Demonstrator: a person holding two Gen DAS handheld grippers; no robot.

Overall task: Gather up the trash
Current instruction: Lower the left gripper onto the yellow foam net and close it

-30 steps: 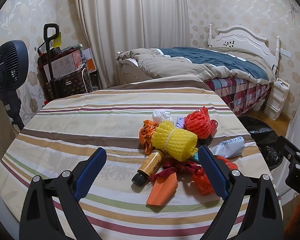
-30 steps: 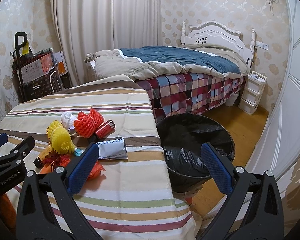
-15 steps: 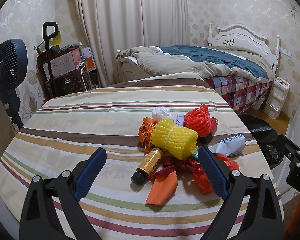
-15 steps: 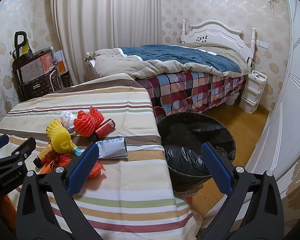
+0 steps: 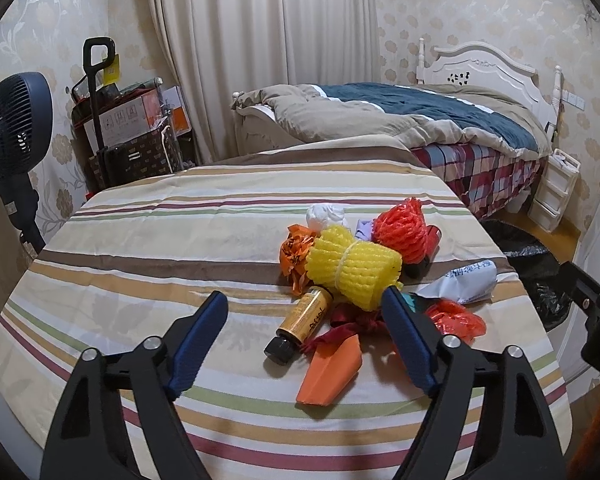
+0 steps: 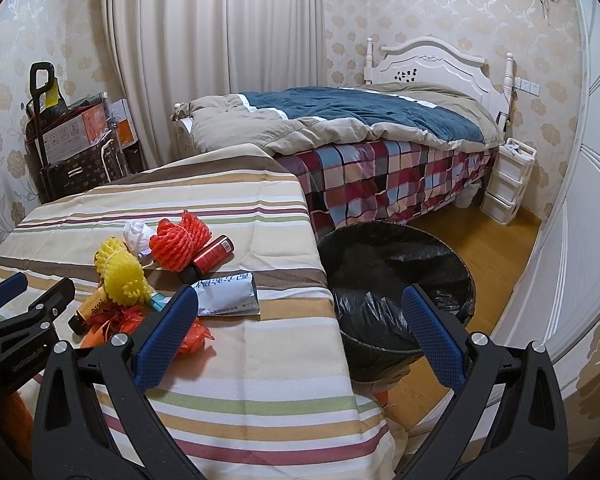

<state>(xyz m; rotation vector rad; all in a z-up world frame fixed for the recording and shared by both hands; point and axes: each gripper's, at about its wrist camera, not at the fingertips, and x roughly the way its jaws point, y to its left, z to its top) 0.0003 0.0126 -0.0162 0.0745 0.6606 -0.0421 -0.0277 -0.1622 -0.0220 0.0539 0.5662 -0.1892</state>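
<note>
A pile of trash lies on the striped tablecloth (image 5: 140, 248): a yellow foam net (image 5: 354, 270), an orange-red foam net (image 5: 400, 232), an amber bottle (image 5: 304, 322), an orange paper cone (image 5: 332, 372), a grey pouch (image 5: 466, 280), a white tissue (image 5: 325, 216) and a red can (image 6: 212, 254). My left gripper (image 5: 304, 302) hovers just short of the pile. Its jaws are closing with nothing pressed between them; the bottle lies on the cloth beyond them. My right gripper (image 6: 300, 294) stands open over the table's right edge, beside the black-lined bin (image 6: 396, 276).
The bin stands on the wooden floor right of the table. Behind it is a bed (image 6: 380, 128) with a plaid skirt, and white drawers (image 6: 508, 188) stand by the wall. A fan (image 5: 16, 128) and a cart of boxes (image 5: 128, 128) are at the left.
The left gripper's jaws have narrowed since half a second ago. Both views are otherwise almost the same, and the trash has not moved.
</note>
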